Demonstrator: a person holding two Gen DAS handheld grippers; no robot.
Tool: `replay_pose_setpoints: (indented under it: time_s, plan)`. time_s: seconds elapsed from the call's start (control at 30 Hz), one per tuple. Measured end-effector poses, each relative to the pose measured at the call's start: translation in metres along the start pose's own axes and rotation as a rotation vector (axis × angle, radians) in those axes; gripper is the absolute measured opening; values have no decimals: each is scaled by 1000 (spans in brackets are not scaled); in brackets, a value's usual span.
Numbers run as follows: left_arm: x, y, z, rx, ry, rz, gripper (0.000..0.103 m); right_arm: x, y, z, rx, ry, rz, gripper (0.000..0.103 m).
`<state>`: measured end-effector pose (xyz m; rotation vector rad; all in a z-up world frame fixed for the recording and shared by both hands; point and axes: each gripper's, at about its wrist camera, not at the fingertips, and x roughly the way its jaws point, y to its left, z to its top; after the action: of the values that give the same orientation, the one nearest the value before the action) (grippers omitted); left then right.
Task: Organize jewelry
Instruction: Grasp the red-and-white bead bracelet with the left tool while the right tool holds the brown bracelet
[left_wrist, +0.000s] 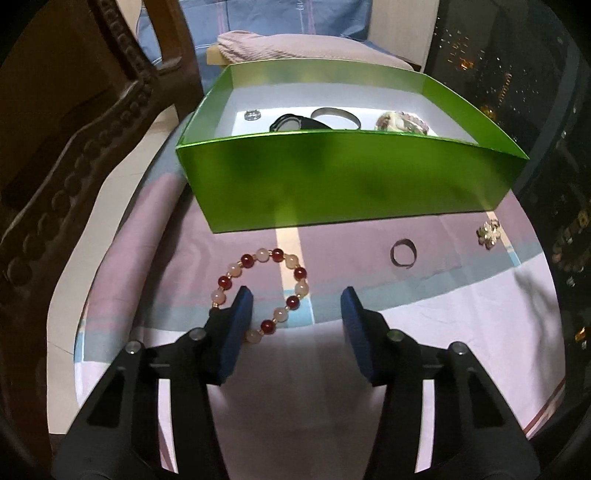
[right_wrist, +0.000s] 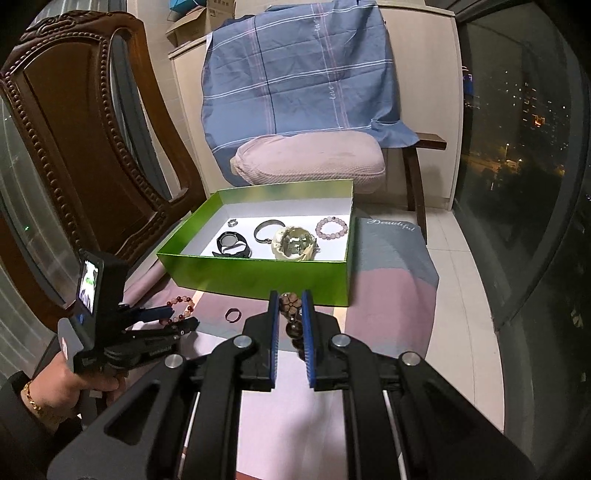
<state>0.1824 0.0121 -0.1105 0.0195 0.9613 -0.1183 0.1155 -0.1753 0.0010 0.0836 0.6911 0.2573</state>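
1. Left gripper: blue-padded jaws apart, straddling one side of the red-and-cream beaded bracelet, pads not pressing it; left pad inside the loop.
2. Right gripper: narrow, clamped on a brown beaded bracelet with a carved flower bead, raised in front of the green cardboard box.
3. On the pink striped cloth: bracelet, dark ring, pale flower brooch.
4. Inside the box: pink bead bracelet and other pieces.

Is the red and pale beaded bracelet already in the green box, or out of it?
Out: the beaded bracelet lies on the cloth before the green box.
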Motion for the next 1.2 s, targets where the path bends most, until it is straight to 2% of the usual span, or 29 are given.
replay_pose_setpoints:
  time_s: [0.1,0.17,0.23,0.3,0.47,0.77,0.97,1.2]
  plan:
    - [0,2,0,-10,-4,6,43,-1,0,-1,-3,4,3,12]
    - [-2,5,0,-19,-5,11,24,-2,1,-1,-5,6,7,12]
    - [-3,7,1,-23,0,2,11,-2,2,-1,-9,7,9,12]
    - [-5,8,1,-21,1,2,7,-2,2,-1,-10,4,10,12]
    - [-12,17,4,-80,-34,-8,7,-4,3,0,-12,1,10,12]
    - [-111,14,1,-130,-214,-195,7,-18,14,2,-23,-27,25,12]
    - [-155,13,-8,-120,-299,-210,7,-26,23,-1,-31,-38,39,12]
    - [-147,17,-8,-144,-282,-187,7,-22,29,-2,-35,-26,45,12]
